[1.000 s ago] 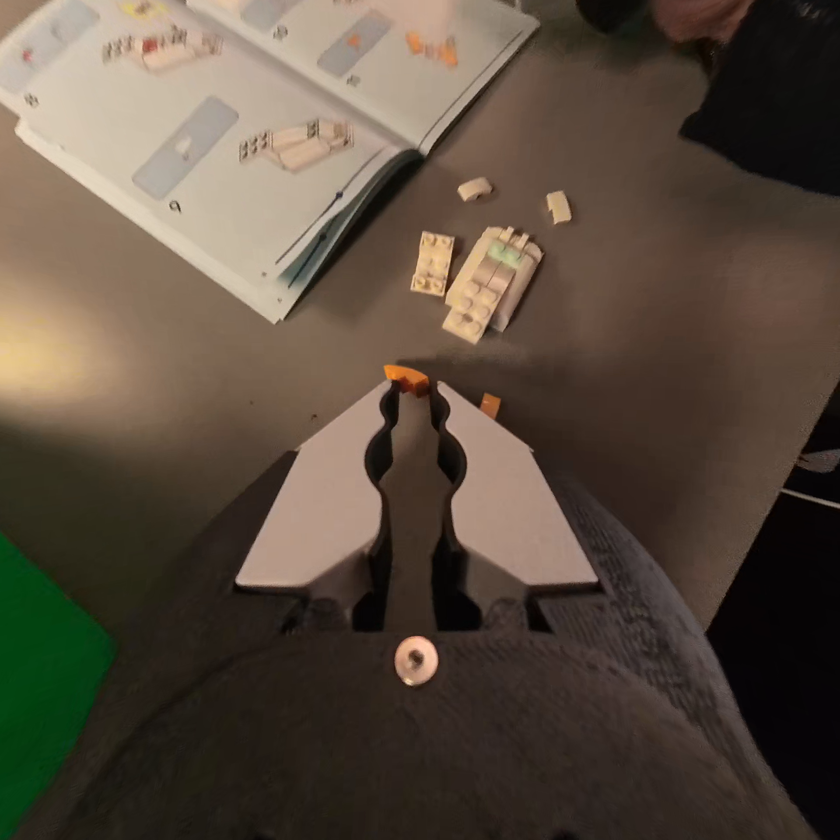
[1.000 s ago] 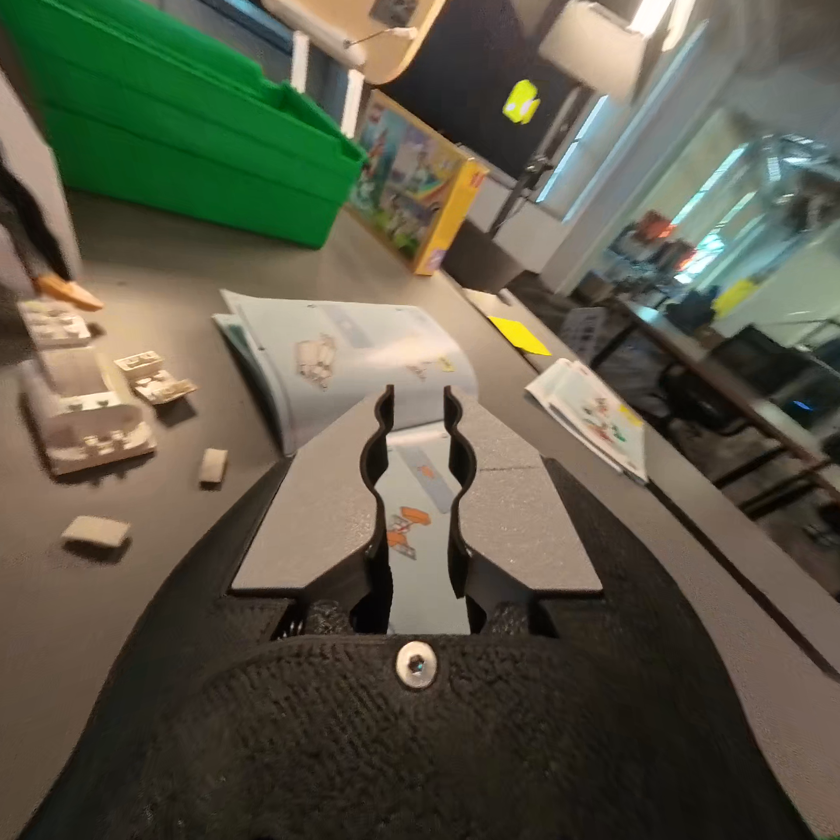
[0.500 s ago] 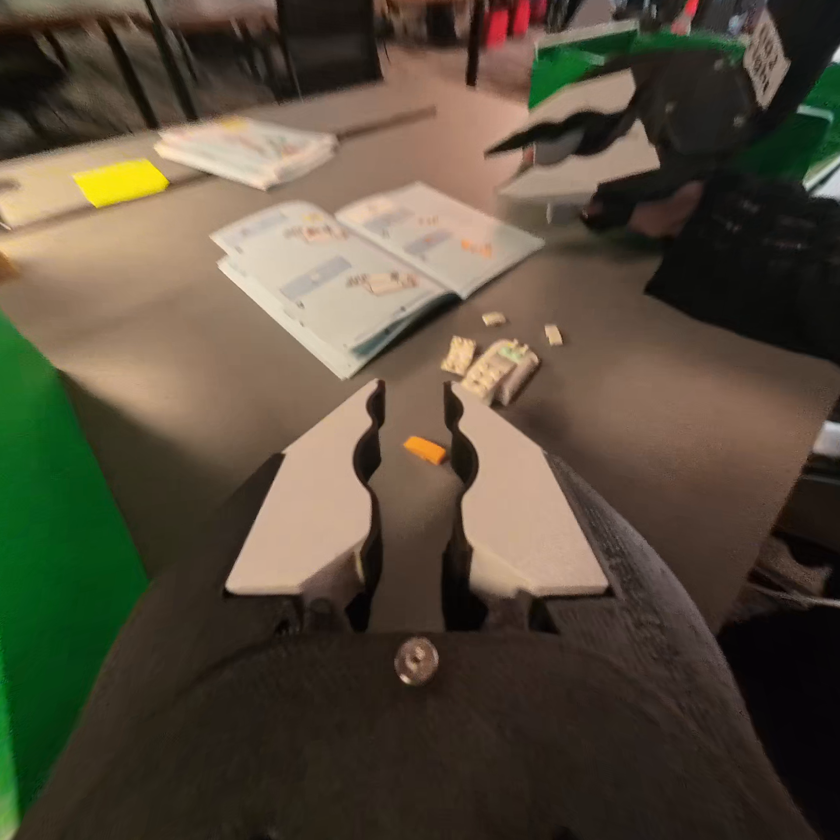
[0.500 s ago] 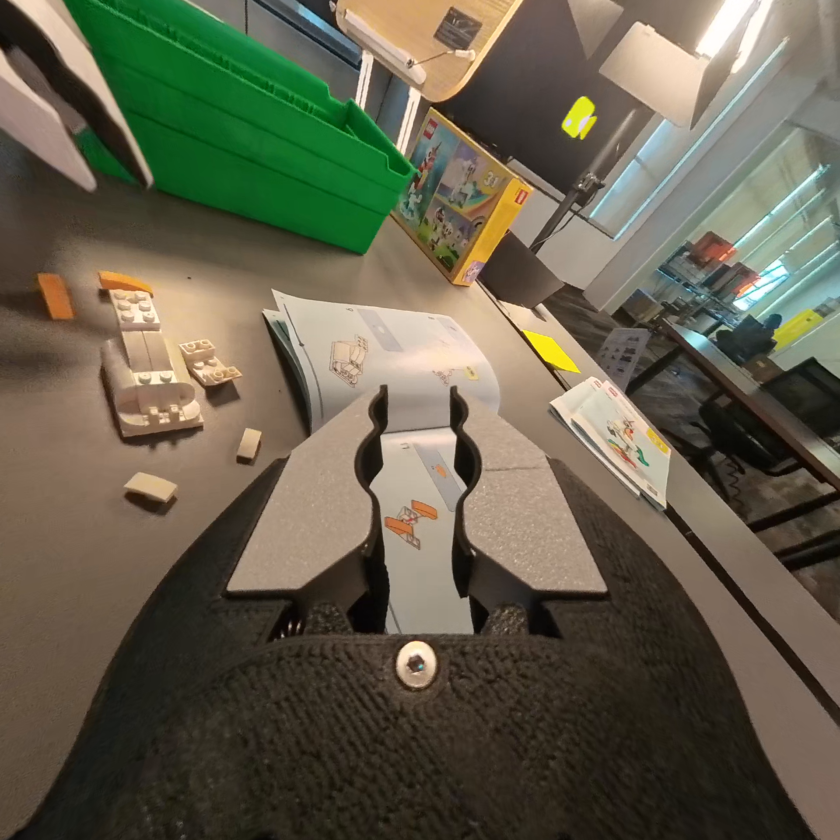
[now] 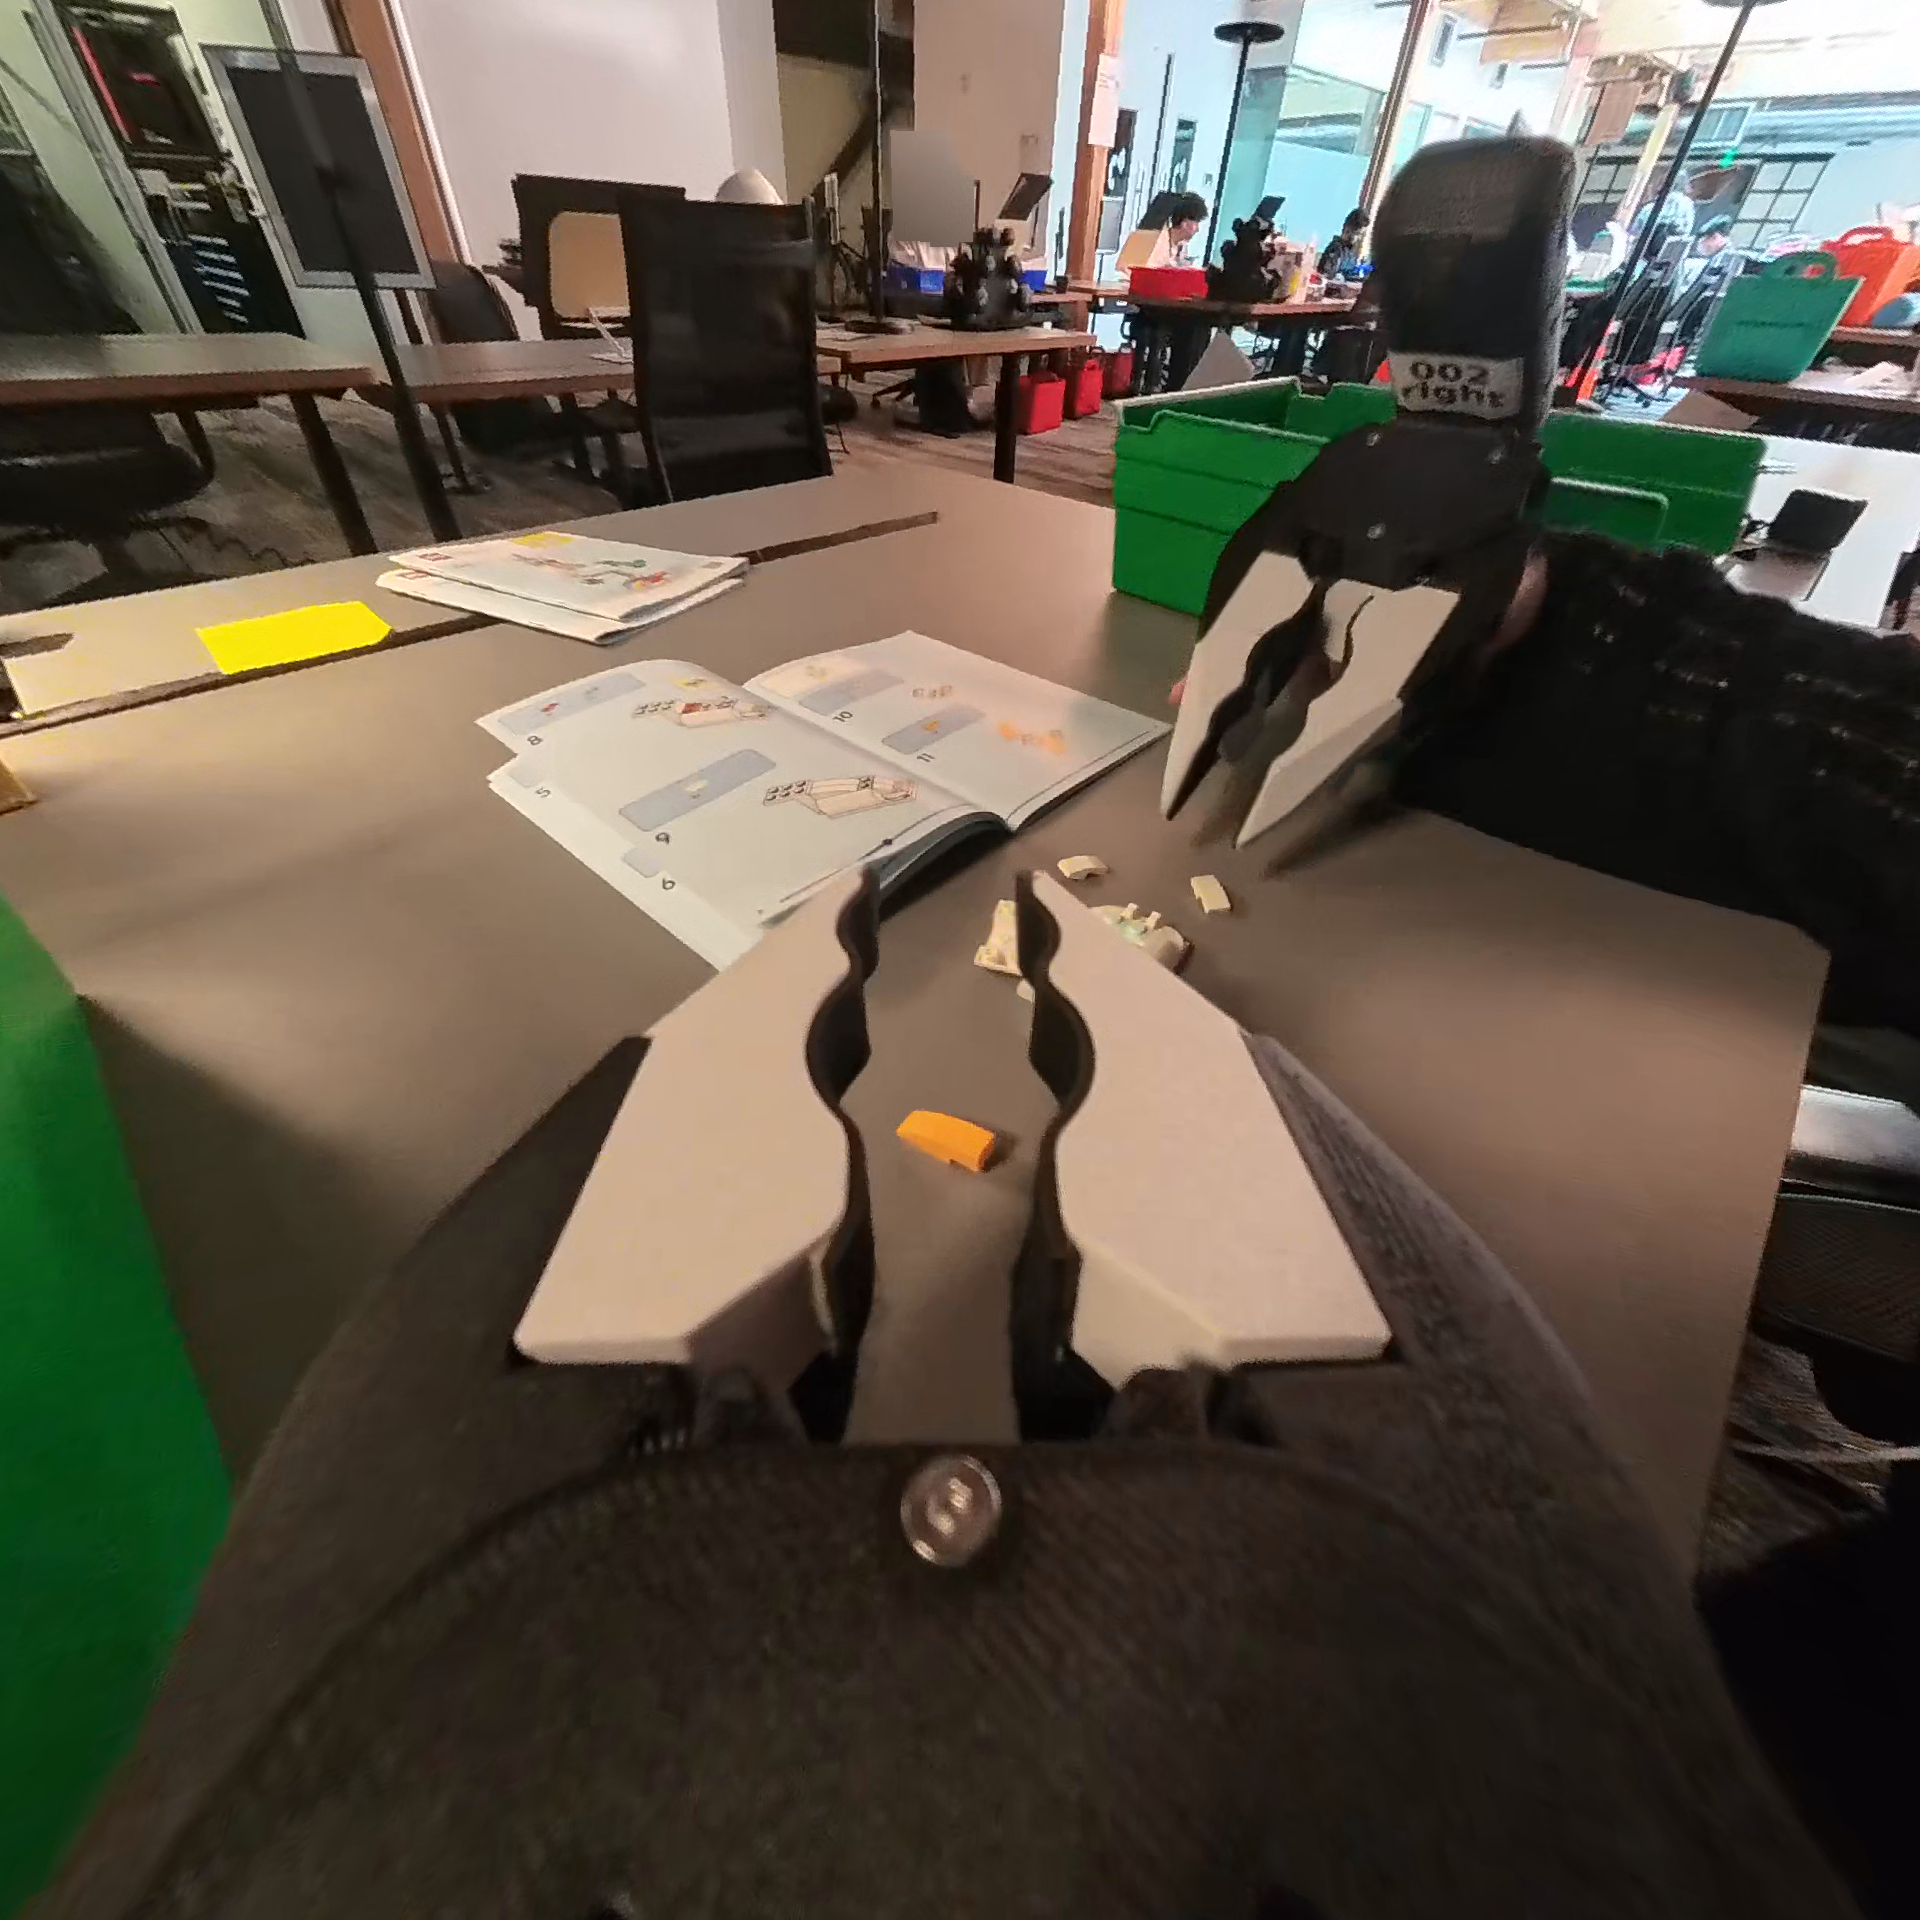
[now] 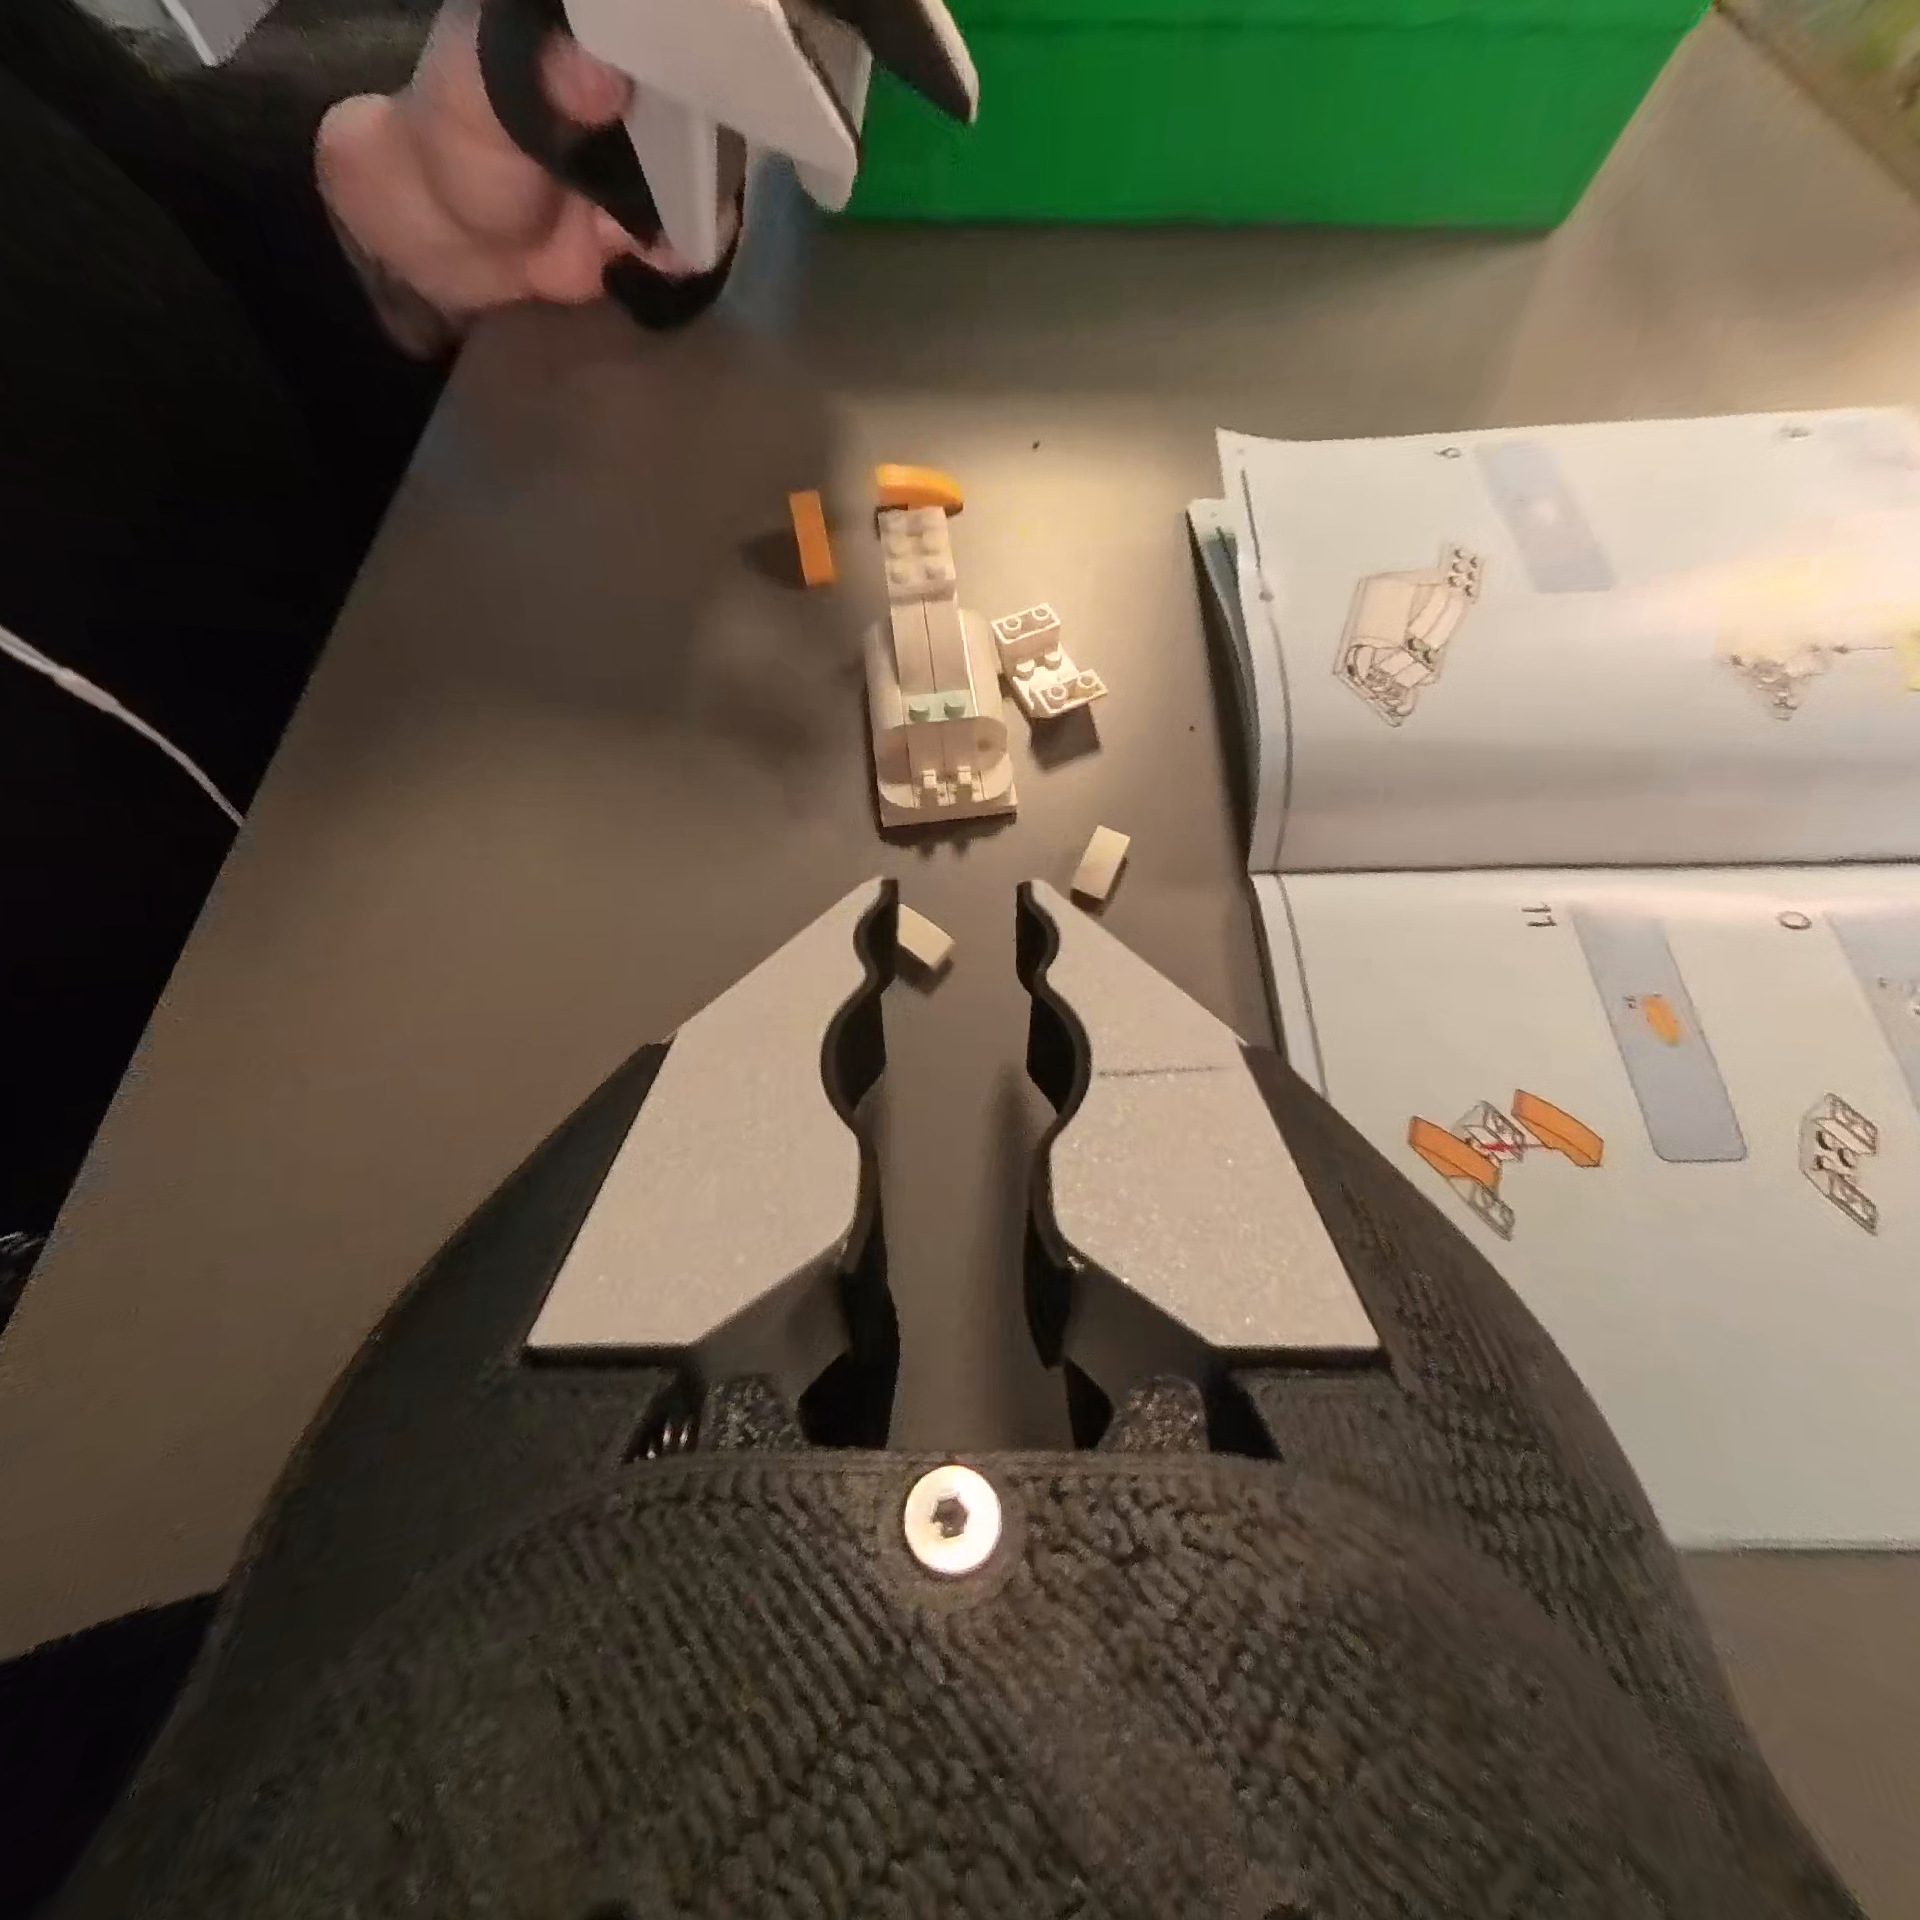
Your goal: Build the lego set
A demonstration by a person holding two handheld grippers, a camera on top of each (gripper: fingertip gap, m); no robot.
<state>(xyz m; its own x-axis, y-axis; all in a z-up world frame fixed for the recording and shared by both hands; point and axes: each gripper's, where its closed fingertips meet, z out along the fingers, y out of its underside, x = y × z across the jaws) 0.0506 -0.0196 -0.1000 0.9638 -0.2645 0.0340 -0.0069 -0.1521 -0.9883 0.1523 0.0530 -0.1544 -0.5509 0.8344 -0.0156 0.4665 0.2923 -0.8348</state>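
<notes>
Right wrist view looks down on a dark grey table (image 6: 436, 935) with the open instruction booklet (image 6: 1558, 727) at the right and a green bin (image 6: 1247, 125) at the far edge. Left of the booklet lies the partly built white model (image 6: 935, 707), studs up, with a small white stud assembly (image 6: 1049, 665) touching its right side. At the model's far end sit two orange curved slopes (image 6: 914, 486), one just beside the other. Two small cream curved tiles lie nearer: one (image 6: 1101, 862) just right of the right gripper's tips, the other (image 6: 923, 940) between them.

Right gripper (image 6: 951, 904) hangs above the table with its fingers parted and empty. Left gripper (image 5: 940, 894), seen in its own view, is also spread wide and holds nothing; an orange slope (image 5: 945, 1140) lies on the table framed in its gap, well below the tips.

The step in hand looks like picking up a loose piece, probably the cream tile under the right gripper. To do it well, I would lower straight down, keep the tips square to the tile's long sides, and close gently, since so small and smooth a piece may skid or flip. The model is best left undisturbed until the piece is secure.
</notes>
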